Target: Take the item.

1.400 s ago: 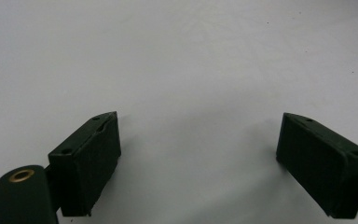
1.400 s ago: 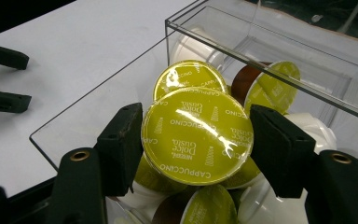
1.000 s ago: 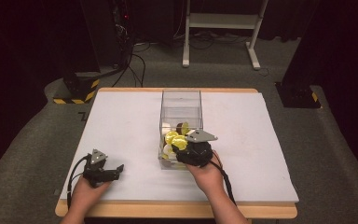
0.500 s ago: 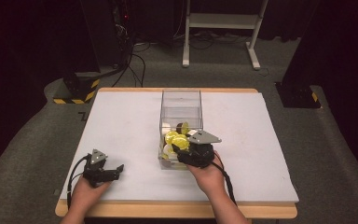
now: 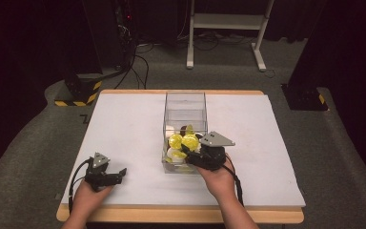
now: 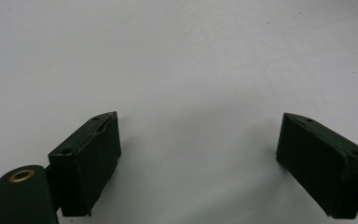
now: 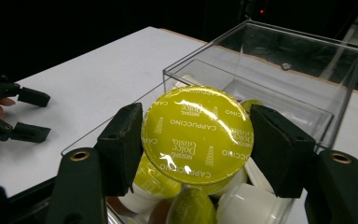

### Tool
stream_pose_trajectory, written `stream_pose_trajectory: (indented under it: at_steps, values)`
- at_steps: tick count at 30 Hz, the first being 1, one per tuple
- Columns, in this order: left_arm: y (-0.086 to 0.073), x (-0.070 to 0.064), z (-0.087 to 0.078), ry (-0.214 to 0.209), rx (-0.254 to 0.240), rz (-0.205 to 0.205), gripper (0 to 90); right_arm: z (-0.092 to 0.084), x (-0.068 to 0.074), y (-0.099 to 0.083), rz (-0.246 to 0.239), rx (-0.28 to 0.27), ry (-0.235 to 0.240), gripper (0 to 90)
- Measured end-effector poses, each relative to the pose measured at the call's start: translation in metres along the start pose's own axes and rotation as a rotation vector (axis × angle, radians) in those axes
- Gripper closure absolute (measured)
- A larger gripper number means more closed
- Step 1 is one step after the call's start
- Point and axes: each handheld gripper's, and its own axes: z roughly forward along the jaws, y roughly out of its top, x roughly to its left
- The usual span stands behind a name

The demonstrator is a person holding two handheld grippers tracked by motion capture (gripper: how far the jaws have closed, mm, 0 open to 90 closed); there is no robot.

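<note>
Item one on my screen: table (image 5: 124,119), white top with a wooden edge along the near and far sides. Standing directly on it, near the middle: one clear box (image 5: 185,102), open on top, with capsules heaped at its near end. Resting on the near left corner: the left tongs (image 5: 119,173), jaws apart on bare white surface.

The yellow capsule lid (image 7: 197,134) reads "Nescafé Dolce Gusto" and "CAPPUCCINO".
</note>
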Motion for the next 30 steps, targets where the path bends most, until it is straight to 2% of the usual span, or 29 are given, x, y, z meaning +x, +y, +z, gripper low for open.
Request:
stream_pose_trajectory:
  at_steps: [6, 18, 30]
  values:
    - [0.000, 0.000, 0.000, 0.000, -0.001, -0.001, 13.6, -0.008, -0.013, 0.000, 0.021, -0.018, -0.027, 37.7]
    - [0.000, 0.000, 0.000, 0.000, -0.001, -0.001, 13.7, -0.024, -0.043, -0.002, 0.058, -0.044, -0.116, 37.7]
    - [0.000, 0.000, 0.000, 0.001, -0.003, -0.002, 13.7, -0.032, -0.065, -0.007, 0.083, -0.048, -0.187, 37.7]
